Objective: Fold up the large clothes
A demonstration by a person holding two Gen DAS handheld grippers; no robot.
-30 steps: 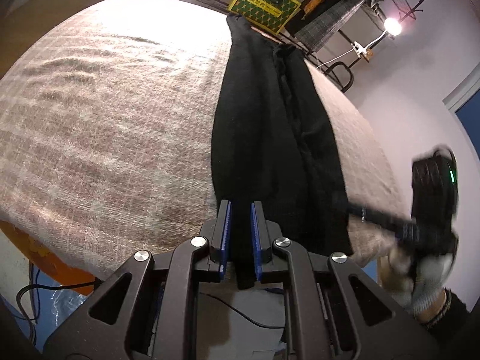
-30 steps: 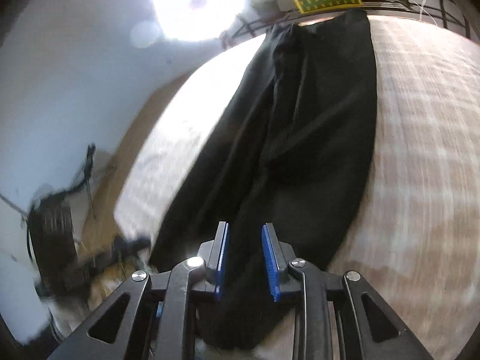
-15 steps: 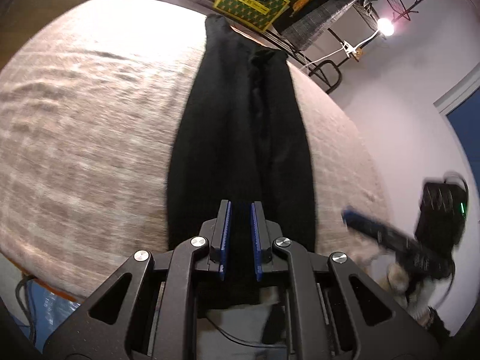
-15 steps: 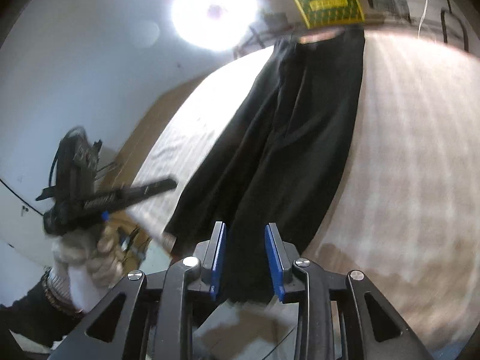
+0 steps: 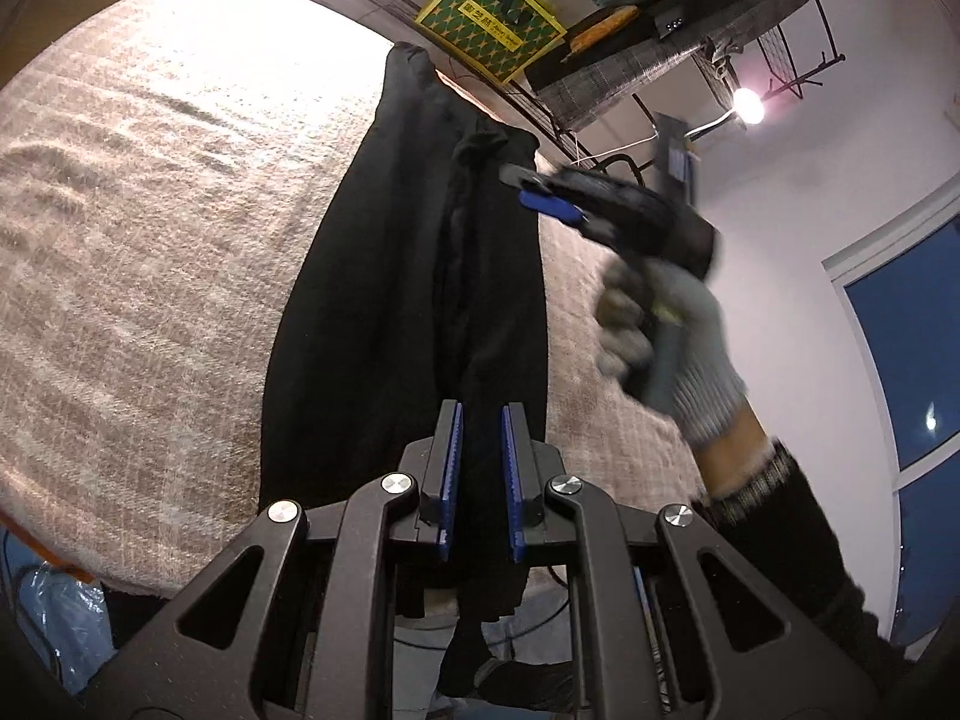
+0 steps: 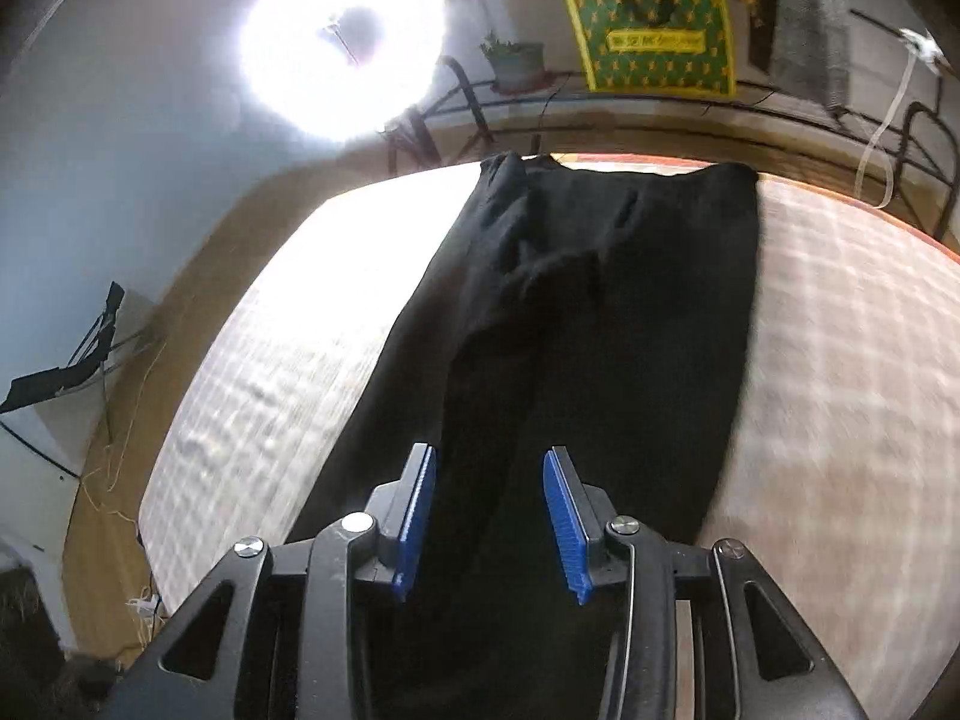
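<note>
Gripping black trousers (image 5: pixel 414 276): L claw (image 5: pixel 480 456); R claw (image 6: pixel 489 510) spread above.

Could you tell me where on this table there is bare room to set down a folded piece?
The plaid table cover is bare across the broad stretch left of the black trousers. A narrower bare strip lies on their other side. The middle is taken by the trousers, held in the left gripper, with the right gripper open over them.
</note>
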